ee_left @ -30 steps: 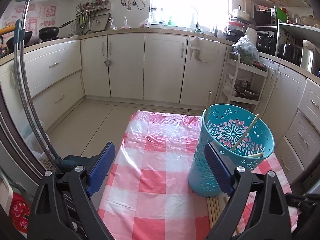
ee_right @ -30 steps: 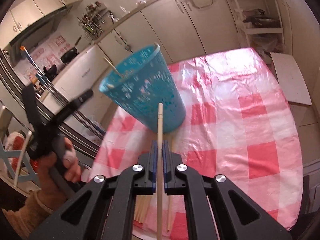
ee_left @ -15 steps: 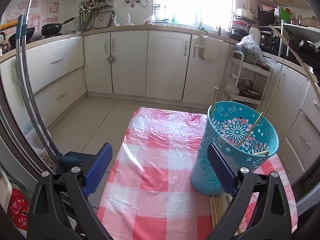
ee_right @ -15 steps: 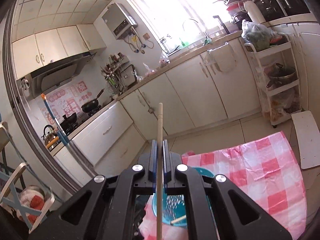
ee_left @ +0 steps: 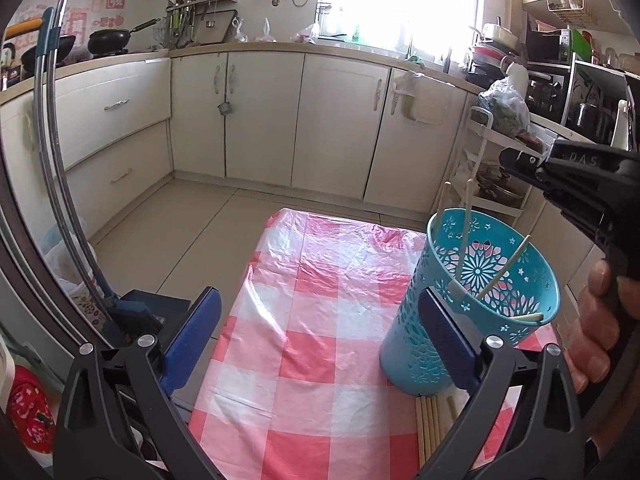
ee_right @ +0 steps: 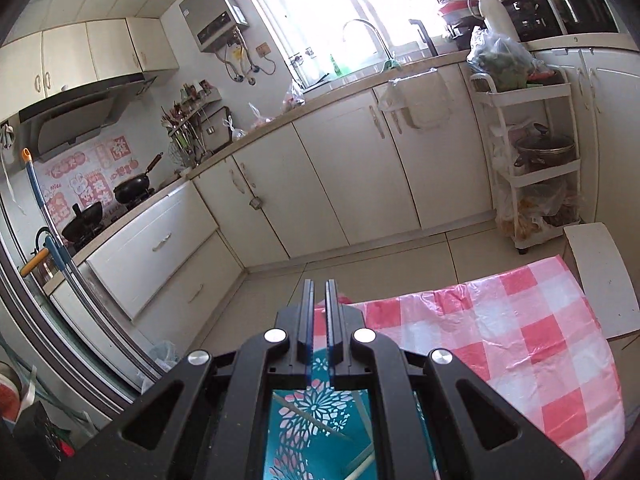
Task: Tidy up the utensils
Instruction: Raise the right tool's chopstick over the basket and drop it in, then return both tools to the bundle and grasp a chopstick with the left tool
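A moment ago the right gripper (ee_right: 318,320) was pinching one chopstick between its fingers. Now that stick is gone from them, and the fingers stand a little apart with nothing between them. In the left view one more stick stands in the blue basket (ee_left: 472,304) than before, so it looks like the stick was dropped in. That means one more piece is put away. The right gripper hangs just above the basket, and the basket's flower pattern shows right under its fingers. The chopsticks in the basket (ee_left: 466,232) lean against the rim, and one lies low across the inside. The job does not look finished. A bunch of loose chopsticks (ee_left: 434,424) lies on the counter (ee_left: 312,320), on the pink checked cloth, just in front of the basket's foot. They sit low in the left view, close by the right-hand finger of the left gripper (ee_left: 320,344). The left gripper's fingers are wide apart and hold nothing. The basket is just behind its right-hand finger and not between the two fingers. The loose sticks are near that same finger too, a bit lower down. I think the next stick should come from that bunch.
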